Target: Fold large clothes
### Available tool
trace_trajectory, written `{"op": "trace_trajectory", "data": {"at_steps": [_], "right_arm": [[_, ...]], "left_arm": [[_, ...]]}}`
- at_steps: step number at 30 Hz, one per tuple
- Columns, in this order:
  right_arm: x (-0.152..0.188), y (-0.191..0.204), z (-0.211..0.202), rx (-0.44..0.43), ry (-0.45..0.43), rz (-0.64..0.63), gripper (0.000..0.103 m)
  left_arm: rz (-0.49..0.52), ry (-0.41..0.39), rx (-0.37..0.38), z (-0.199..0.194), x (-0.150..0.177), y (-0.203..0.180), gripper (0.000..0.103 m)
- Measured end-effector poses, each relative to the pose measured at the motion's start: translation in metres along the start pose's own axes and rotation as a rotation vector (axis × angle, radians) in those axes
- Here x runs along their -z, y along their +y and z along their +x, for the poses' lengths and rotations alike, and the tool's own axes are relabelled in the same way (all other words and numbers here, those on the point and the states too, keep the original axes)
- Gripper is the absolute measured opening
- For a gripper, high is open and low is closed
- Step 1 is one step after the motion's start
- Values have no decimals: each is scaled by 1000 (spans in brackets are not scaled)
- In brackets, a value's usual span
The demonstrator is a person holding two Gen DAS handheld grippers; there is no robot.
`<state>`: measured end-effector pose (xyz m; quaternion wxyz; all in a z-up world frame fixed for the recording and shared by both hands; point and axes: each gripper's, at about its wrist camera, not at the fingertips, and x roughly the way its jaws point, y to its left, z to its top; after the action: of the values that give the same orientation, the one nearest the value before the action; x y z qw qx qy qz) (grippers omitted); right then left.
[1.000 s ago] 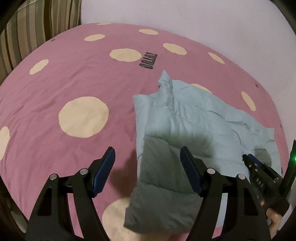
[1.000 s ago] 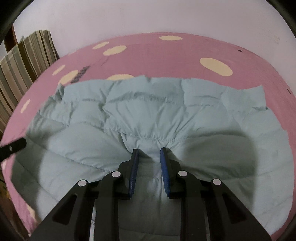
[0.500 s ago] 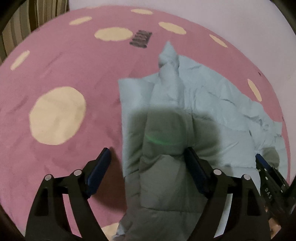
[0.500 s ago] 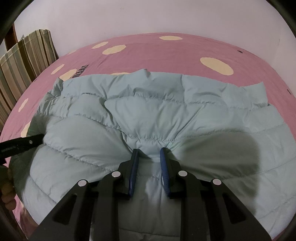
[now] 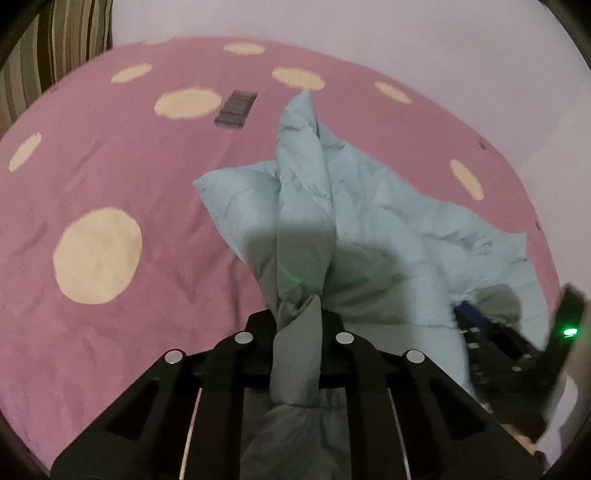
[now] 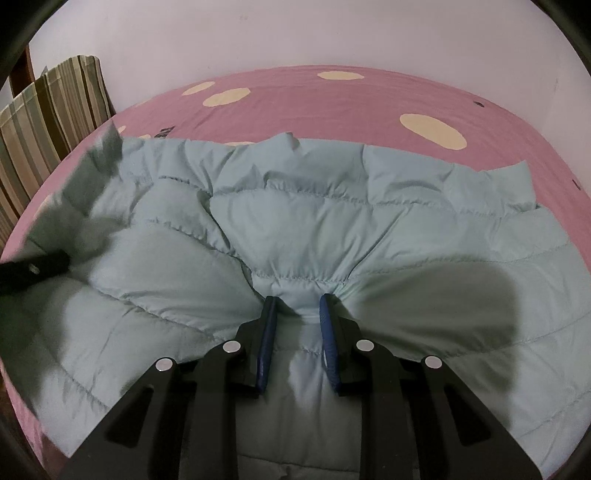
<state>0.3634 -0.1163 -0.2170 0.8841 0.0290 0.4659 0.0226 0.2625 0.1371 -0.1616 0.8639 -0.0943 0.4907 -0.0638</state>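
Note:
A pale blue quilted puffer jacket point(image 5: 369, 229) lies spread on a pink bed cover point(image 5: 129, 155) with cream dots. My left gripper point(image 5: 297, 317) is closing its jaws on a bunched ridge of the jacket's left edge, and the fabric is squeezed between them. In the right wrist view the jacket point(image 6: 332, 221) fills the middle, and my right gripper point(image 6: 297, 306) is shut on a puckered fold near its front edge. The left gripper point(image 6: 33, 271) shows as a dark blur at the far left. The right gripper point(image 5: 480, 325) shows at the lower right of the left wrist view.
A striped cushion point(image 6: 48, 107) stands at the bed's left back corner against a pale wall point(image 6: 295, 33). A dark printed label point(image 5: 236, 109) marks the cover beyond the jacket. Bare pink cover point(image 6: 332, 103) stretches behind and to the left of the jacket.
The left gripper's jaws, wide apart before, have come together on the jacket's left edge and gathered it into a ridge. The right gripper has kept its hold and place.

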Motion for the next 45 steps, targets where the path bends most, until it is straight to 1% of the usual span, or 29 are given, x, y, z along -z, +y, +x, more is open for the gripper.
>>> {"op": "trace_trajectory", "data": {"at_steps": [3, 6, 8, 10, 14, 18, 21, 26, 31, 33, 35, 38, 40, 42, 45], "right_arm": [[1, 3, 1, 13, -7, -8, 25], [0, 4, 0, 16, -13, -9, 25], [-1, 2, -2, 6, -18, -7, 25], [-2, -4, -9, -34, -32, 16, 25], [-4, -25, -29, -67, -48, 65, 26], [-5, -56, -57, -58, -93, 100, 26], [-2, -85, -74, -39, -114, 136, 26], [9, -132, -97, -17, -132, 210, 26], [25, -174, -112, 30, -138, 261, 26], [31, -185, -115, 40, -136, 278, 26], [38, -198, -118, 57, -133, 291, 26], [45, -211, -117, 67, -126, 312, 26], [49, -220, -116, 72, -119, 324, 26], [52, -228, -115, 79, -117, 336, 26], [56, -239, -116, 86, -111, 354, 26]], "left_arm": [[11, -52, 25, -28, -4, -20, 10], [24, -80, 47, -48, -9, -39, 10], [41, -86, 52, -55, -9, -54, 10], [60, -93, 45, -61, -11, -69, 10], [88, -101, 41, -66, -10, -96, 10], [136, -107, 43, -68, -7, -131, 10], [190, -122, 27, -68, -2, -163, 10], [278, -124, -13, -50, 9, -218, 10], [333, -87, -21, -21, 23, -260, 10], [363, -74, -38, -6, 31, -278, 10], [377, -63, -50, 6, 40, -290, 10], [375, -25, -50, 27, 55, -307, 10], [373, -19, -51, 37, 66, -317, 10], [386, -25, -66, 46, 75, -327, 10], [408, -45, -82, 46, 85, -335, 11]]}}
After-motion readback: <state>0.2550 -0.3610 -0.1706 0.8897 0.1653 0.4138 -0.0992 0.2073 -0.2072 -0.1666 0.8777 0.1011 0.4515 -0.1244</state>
